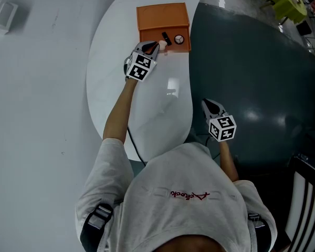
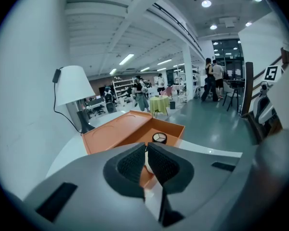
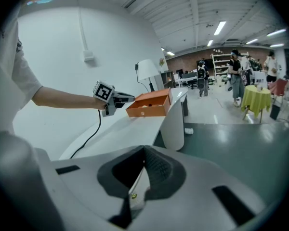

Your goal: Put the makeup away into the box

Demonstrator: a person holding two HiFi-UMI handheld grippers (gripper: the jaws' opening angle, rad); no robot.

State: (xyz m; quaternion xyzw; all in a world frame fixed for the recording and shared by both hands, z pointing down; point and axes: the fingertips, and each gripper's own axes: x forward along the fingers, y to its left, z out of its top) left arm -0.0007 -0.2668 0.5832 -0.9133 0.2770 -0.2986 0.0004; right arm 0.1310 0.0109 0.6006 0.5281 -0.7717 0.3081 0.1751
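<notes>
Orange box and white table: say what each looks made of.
Orange box: matte, flat-coloured walls with crisp edges, likely rigid cardboard or plastic; cannot tell which. White table: smooth glossy surface showing a bright reflection, probably lacquered board or plastic.

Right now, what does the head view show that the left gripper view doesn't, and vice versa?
Only the head view: the right gripper beside the white table's edge, and a small black makeup piece in the open orange box. Only the left gripper view: a white lampshade and distant people. Both: that box, its round compact, the left gripper shut on a pale item.
</notes>
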